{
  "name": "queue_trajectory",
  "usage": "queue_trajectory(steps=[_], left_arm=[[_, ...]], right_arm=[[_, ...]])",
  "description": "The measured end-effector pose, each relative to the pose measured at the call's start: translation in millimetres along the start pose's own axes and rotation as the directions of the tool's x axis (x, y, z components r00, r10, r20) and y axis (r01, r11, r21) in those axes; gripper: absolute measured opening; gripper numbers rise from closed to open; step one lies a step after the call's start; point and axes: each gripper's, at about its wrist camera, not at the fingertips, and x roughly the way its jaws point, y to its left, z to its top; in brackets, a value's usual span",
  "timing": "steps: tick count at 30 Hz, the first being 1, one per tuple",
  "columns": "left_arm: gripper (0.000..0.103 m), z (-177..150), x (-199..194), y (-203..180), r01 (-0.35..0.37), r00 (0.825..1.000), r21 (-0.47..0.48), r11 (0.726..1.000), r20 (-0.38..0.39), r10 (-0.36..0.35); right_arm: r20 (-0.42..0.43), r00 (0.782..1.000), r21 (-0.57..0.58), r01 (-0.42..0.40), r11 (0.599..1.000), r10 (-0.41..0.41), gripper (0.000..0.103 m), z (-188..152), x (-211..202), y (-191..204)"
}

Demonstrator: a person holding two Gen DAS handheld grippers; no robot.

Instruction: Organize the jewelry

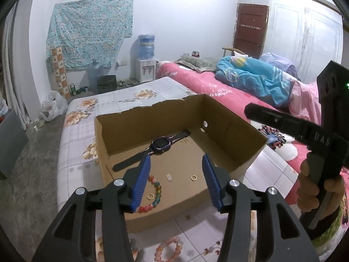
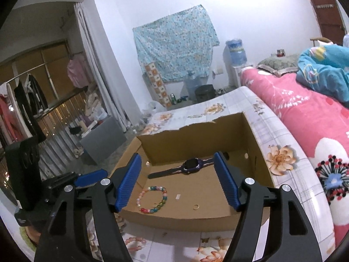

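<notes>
An open cardboard box point(image 1: 152, 109) lies on a floral mattress. Inside it are a dark smartwatch point(image 1: 160, 144), a multicoloured bead bracelet point(image 1: 157, 193), two small gold hoops point(image 1: 193, 178) and a tiny silver piece point(image 1: 169, 178). My left gripper point(image 1: 176, 157) hovers over the box's near part, open, with nothing between its blue pads. My right gripper point(image 2: 177, 155) is also open and empty above the box, with the watch point(image 2: 192, 164) and bracelet point(image 2: 152, 198) beyond it. A pink bead bracelet point(image 1: 169, 249) lies outside the box, on the mattress in front of it.
A pink bed point(image 1: 196, 80) with a blue quilt point(image 1: 250, 76) runs along the right. A hand point(image 1: 305, 187) holds the right tool there. The floral mattress point(image 1: 122, 100) extends behind the box. Grey floor point(image 1: 32, 152), bags and a water dispenser point(image 1: 146, 65) lie to the left and back.
</notes>
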Motion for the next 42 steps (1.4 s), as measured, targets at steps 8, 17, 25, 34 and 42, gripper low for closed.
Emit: queue_trajectory(steps=[8,17,25,34,42], left_arm=[[0.05,-9,-15,4,0.008,1.0,-0.013,1.0,0.011,-0.008],[0.051,-18,-23,6,0.014,1.0,-0.02,1.0,0.014,-0.014],[0.051,-20,-25,6,0.015,1.0,-0.023,1.0,0.015,-0.015],[0.051,-21,-26,7,0.016,1.0,-0.023,1.0,0.015,-0.016],[0.052,-24,-27,7,0.017,1.0,-0.025,1.0,0.008,-0.017]], right_arm=[[0.018,1.0,-0.019,-0.008,1.0,0.008,0.073,0,-12,14],[0.024,1.0,-0.029,-0.008,1.0,0.009,0.078,-4,-19,22],[0.025,1.0,-0.034,-0.012,0.999,0.013,0.079,-4,-20,23],[0.024,1.0,-0.043,-0.009,0.999,0.01,0.079,-3,-22,26],[0.017,1.0,-0.038,-0.025,0.999,0.026,0.079,-5,-21,27]])
